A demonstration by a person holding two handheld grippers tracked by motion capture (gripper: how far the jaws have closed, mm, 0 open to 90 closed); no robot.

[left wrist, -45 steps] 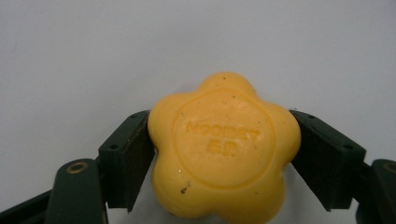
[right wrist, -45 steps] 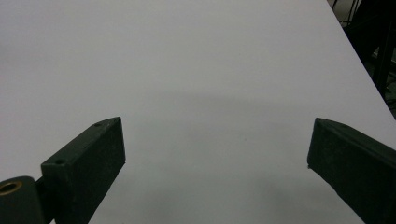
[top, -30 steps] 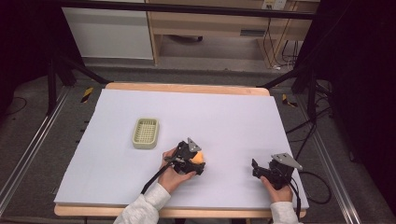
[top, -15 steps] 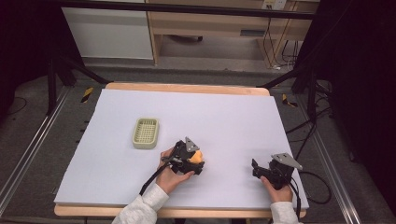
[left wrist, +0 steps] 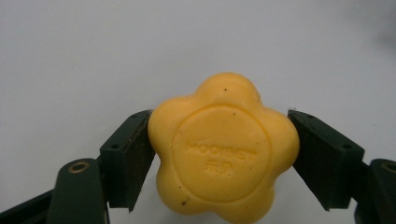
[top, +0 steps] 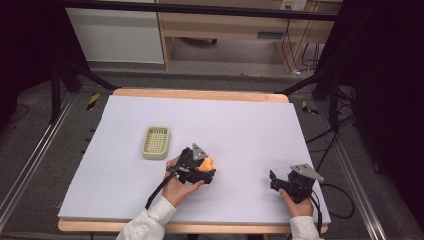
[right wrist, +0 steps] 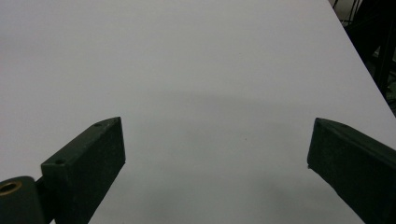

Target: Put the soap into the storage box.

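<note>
Yellow soap clamped in left gripper

Yellow flower-shaped soap (left wrist: 224, 151) sits btwn the left gripper (top: 205, 170) jaws, pinched on both sides, w/ embossed lettering facing the cam. Held over the white table (top: 240, 125), just right of the green basket (top: 155, 142). Right gripper (top: 278, 181) near the front-right edge, jaws wide apart, nothing btwn them.

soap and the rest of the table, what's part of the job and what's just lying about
In the job:
soap, yellow, flower-shaped, clamped in the left gripper
green basket, likely where it goes

Lying about:
right gripper, open, idle
cables behind the table
</note>
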